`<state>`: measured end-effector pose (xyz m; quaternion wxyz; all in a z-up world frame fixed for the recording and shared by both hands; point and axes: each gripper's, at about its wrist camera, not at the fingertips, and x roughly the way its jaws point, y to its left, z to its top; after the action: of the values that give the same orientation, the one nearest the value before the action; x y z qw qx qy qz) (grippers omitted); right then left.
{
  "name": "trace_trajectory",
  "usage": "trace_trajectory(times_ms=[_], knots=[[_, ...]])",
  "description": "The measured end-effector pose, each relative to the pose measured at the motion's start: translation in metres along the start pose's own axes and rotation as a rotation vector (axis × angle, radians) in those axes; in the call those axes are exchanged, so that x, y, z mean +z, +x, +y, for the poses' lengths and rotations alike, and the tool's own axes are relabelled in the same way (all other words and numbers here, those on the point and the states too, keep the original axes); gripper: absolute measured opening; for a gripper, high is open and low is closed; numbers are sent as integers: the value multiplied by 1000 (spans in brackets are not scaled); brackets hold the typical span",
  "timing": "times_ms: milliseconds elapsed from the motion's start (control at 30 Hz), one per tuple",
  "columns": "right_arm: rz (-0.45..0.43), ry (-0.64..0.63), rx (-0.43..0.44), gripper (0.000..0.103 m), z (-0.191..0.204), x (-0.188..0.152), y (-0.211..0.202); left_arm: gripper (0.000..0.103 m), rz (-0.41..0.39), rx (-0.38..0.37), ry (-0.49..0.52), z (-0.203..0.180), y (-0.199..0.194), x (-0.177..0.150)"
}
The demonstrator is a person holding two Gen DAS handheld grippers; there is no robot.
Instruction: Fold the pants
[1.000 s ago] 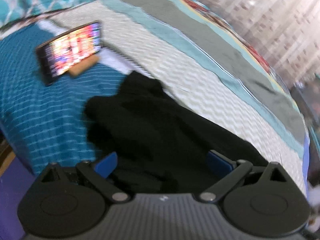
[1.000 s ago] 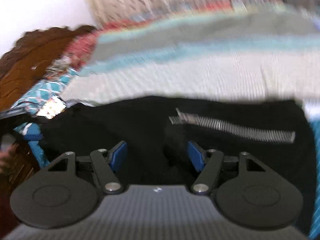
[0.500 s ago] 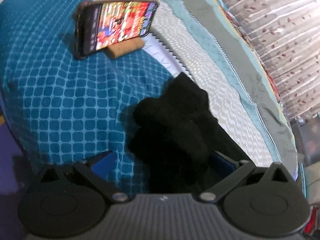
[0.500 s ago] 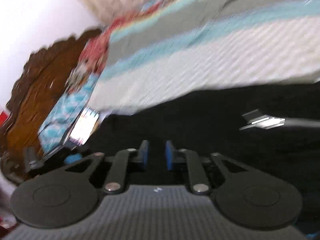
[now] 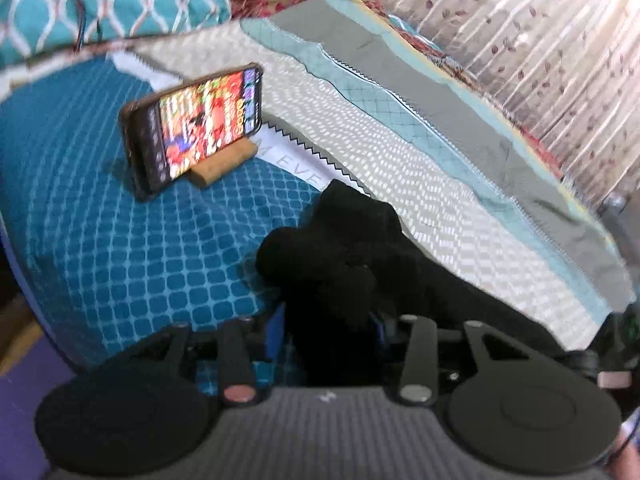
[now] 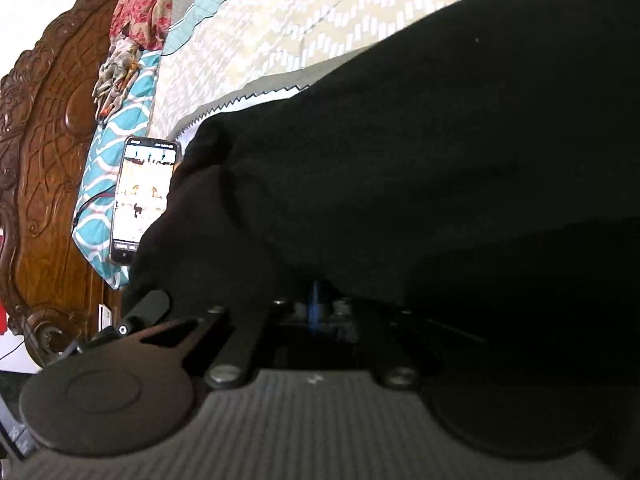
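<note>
Your black pants (image 5: 340, 248) lie bunched on the bed (image 5: 120, 248), its quilt teal-checked and cream. Your left gripper (image 5: 328, 332) is closing its fingers around a bunch of that cloth. Your right gripper (image 6: 316, 308) has its fingers fully closed, cloth draped over them. A lit phone (image 5: 196, 128) stands propped nearby.

Soft daylight glowing through curtains (image 5: 560, 40); slight motion blur, fisheye bending at edges, black pants (image 6: 440, 160) lost in featureless shadow.
</note>
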<state>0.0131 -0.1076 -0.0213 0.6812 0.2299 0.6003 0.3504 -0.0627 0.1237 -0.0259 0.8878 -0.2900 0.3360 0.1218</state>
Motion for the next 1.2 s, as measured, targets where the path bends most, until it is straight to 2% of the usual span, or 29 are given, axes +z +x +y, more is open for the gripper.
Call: trace_trajectory(times_ms=[33,67,133,200,267,300,333,400,433,500,600,733,867,933,967,1000,1033,1100,1200], knots=[[-3,14,11,0,-5,-1,-2,51,1,14,7,-4,-1,0],[-5,34,25,0,-7,-2,-1,57,3,17,5,-7,-2,-1],[-7,72,52,0,-14,-4,-1,79,3,4,-1,-9,-3,-1],[-5,85,62,0,-18,-6,-7,93,0,15,0,-10,-2,2],[-6,88,64,0,-16,-4,-9,94,-8,6,-5,-10,3,7],[-8,94,68,0,-15,-4,-9,87,-5,6,-11,-9,8,9],[-9,102,73,1,-17,-5,-9,66,8,6,-25,-6,14,12],[-12,119,83,0,-20,-5,-9,37,33,-3,-38,-2,26,13],[-12,127,87,0,-22,-5,-12,27,42,-10,-39,-1,31,13],[-11,135,92,1,-29,-7,-19,22,26,-23,-40,-3,27,11],[-17,149,106,2,-33,-8,-24,20,-55,-41,94,-29,9,0],[-95,158,124,12,-38,-6,-42,20,-159,-70,418,-84,-11,-41],[-236,150,134,24,-40,1,-77,19,-149,-116,635,-119,-7,-79],[-292,116,105,42,-36,2,-94,19,-130,-136,723,-132,-2,-95],[-317,91,79,45,-32,2,-101,19,-125,-135,755,-137,-1,-101],[-336,60,62,52,-28,1,-105,20,-121,-130,792,-141,1,-108],[-350,26,64,65,-23,0,-109,20,-117,-123,824,-143,3,-114],[-355,-10,83,81,-18,-1,-110,20,-122,-123,850,-143,2,-118],[-311,0,89,82,-14,0,-95,30,-130,-139,856,-138,-7,-116]])
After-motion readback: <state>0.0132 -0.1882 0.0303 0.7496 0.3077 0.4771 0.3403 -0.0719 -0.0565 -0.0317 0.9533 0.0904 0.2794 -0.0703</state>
